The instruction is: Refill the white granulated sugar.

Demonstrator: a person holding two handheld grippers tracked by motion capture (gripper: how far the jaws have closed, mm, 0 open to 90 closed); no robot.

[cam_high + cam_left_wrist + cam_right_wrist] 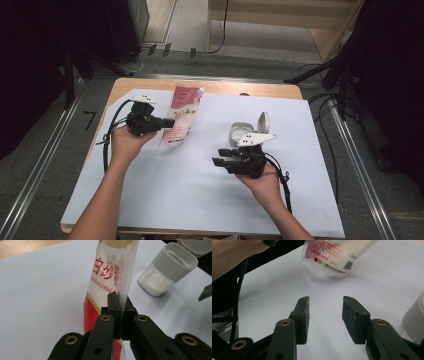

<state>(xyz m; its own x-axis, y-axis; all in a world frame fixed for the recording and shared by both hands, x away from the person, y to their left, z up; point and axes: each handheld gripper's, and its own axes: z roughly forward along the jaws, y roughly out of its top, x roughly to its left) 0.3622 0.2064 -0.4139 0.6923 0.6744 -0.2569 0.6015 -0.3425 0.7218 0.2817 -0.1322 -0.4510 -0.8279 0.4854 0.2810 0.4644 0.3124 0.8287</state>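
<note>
Left tongs (119, 300): clamped on the edge of the sugar bag (110, 277), film pinched between the closed pads; seen in the high view at the counter's left-rear.
Sugar bag: clear pouch with red print, held up off the white sheet (190, 180) by its edge, tilted, lower end hanging toward the counter; white granules inside.
Right tongs (325, 312): apart, nothing between the pads; held over bare sheet at right-centre, pointing toward the bag.
Jar (166, 271): grey collar, flip lid (263, 121) open and standing up; white powder in the bottom; on the sheet just behind the right tongs.
Counter (210, 86): wooden, mostly covered by the sheet.
</note>
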